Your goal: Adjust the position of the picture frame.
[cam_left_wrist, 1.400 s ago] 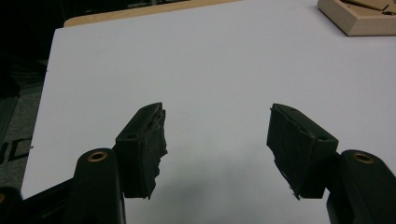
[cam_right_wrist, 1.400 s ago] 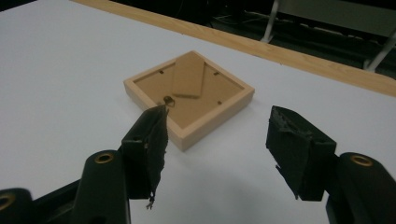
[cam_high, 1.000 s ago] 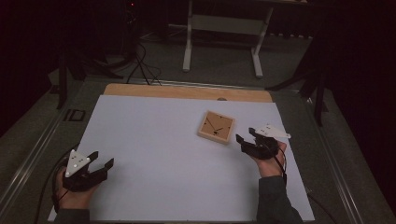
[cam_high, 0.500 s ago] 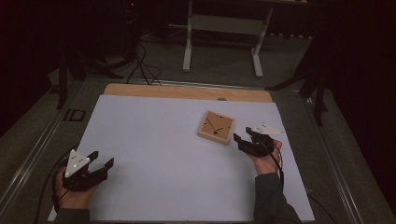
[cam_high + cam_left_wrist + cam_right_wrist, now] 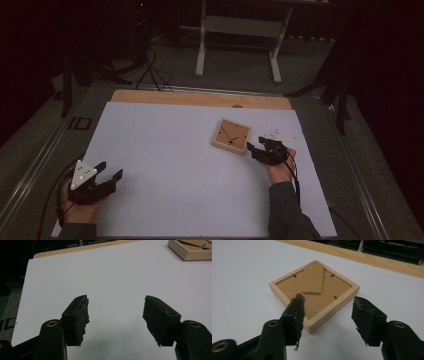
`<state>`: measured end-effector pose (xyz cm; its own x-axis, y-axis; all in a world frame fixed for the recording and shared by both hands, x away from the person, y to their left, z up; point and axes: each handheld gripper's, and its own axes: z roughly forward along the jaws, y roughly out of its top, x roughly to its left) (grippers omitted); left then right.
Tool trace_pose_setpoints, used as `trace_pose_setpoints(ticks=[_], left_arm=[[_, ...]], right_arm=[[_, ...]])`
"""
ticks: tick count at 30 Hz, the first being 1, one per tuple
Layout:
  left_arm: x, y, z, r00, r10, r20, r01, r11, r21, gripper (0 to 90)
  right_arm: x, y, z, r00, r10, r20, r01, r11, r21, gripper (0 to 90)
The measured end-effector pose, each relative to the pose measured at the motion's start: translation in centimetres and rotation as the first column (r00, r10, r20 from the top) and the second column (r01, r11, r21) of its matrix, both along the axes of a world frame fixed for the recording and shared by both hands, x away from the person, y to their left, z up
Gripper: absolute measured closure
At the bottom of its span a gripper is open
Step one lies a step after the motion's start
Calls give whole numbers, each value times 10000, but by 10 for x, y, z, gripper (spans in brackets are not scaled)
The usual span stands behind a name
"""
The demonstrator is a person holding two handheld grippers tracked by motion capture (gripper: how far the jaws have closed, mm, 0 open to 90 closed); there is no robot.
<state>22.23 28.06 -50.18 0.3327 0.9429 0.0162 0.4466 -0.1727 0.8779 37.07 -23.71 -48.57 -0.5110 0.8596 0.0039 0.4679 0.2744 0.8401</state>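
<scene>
Wooden frame (image 5: 231, 136) lies back-side up on the white counter (image 5: 165, 165), approx 1 o'clock from centre. Right tongs (image 5: 256, 151) at its 4 o'clock corner, jaws wide but just been closing, straddling that corner w/o pressing, prob lining up a grab. Left tongs (image 5: 110, 170) parked at 7 o'clock, wide, empty.

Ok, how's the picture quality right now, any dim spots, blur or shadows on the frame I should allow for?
High view: dim, room around the table nearly black, wooden frame small but readable. Right gripper view: evenly lit, frame sharp, the right gripper soft at the near edge. Left gripper view: the left gripper throws a faint shadow on the sheet; no glare.
</scene>
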Motion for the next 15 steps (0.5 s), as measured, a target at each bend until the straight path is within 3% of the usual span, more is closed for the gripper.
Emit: trace_pose_setpoints(ticks=[15], left_arm=[[1, -1, 0, 10000, -45, -9, 45, 10000, 50, 366]], right_arm=[[16, 10, -14, 9994, -89, -342, 87, 9999, -76, 505]])
